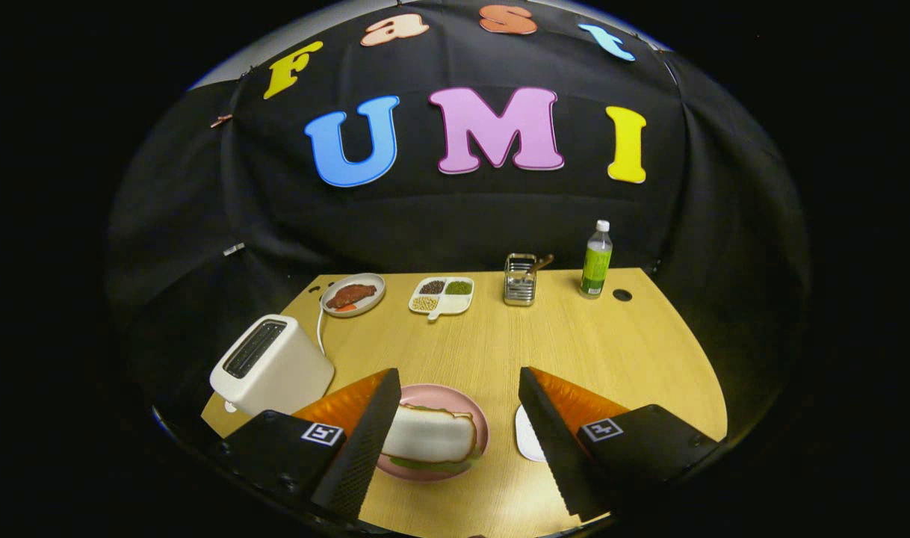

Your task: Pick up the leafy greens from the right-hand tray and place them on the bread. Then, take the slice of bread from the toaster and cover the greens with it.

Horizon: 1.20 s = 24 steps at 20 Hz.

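Note:
A slice of bread (431, 433) lies on top of the leafy greens (425, 465), whose green edge peeks out beneath it, on a pink plate (476, 415) between my fingers, close to the left one. My gripper (459, 377) is open, with nothing held. The white toaster (272, 366) stands left of the left finger; its slots look dark. A white tray (526, 437) shows partly behind the right finger.
At the table's far side stand a plate with reddish meat (353, 294), a divided dish of beans (441, 294), a metal rack with a wooden-handled utensil (521, 279), and a green-labelled bottle (596, 261). A dark hole (622, 295) marks the tabletop near the bottle.

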{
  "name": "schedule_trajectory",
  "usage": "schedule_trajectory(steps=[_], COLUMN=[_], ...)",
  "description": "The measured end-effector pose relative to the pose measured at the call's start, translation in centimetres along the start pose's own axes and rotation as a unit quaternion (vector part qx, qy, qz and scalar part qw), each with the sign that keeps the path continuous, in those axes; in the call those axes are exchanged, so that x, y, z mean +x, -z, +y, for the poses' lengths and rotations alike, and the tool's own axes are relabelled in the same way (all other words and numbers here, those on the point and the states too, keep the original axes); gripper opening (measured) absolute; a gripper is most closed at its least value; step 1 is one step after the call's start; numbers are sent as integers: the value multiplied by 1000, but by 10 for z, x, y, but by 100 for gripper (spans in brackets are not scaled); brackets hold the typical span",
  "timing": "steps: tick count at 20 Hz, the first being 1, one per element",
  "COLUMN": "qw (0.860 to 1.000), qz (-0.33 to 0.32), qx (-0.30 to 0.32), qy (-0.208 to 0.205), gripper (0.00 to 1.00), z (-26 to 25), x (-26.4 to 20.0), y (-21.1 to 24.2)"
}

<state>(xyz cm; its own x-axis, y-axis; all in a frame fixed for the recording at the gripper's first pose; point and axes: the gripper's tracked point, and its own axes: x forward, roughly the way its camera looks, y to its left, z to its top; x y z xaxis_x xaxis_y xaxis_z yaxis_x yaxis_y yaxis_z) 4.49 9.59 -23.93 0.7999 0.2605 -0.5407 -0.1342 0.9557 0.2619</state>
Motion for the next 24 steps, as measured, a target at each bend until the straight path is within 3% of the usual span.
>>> schedule_trajectory(steps=[5, 10, 24], qw=[998, 997, 994], qz=[-49, -58, -68], qx=[-40, -59, -79], qy=[2, -11, -11], gripper=[99, 99, 98], z=[3, 16, 17], x=[-40, -71, -77], y=[-35, -33, -44])
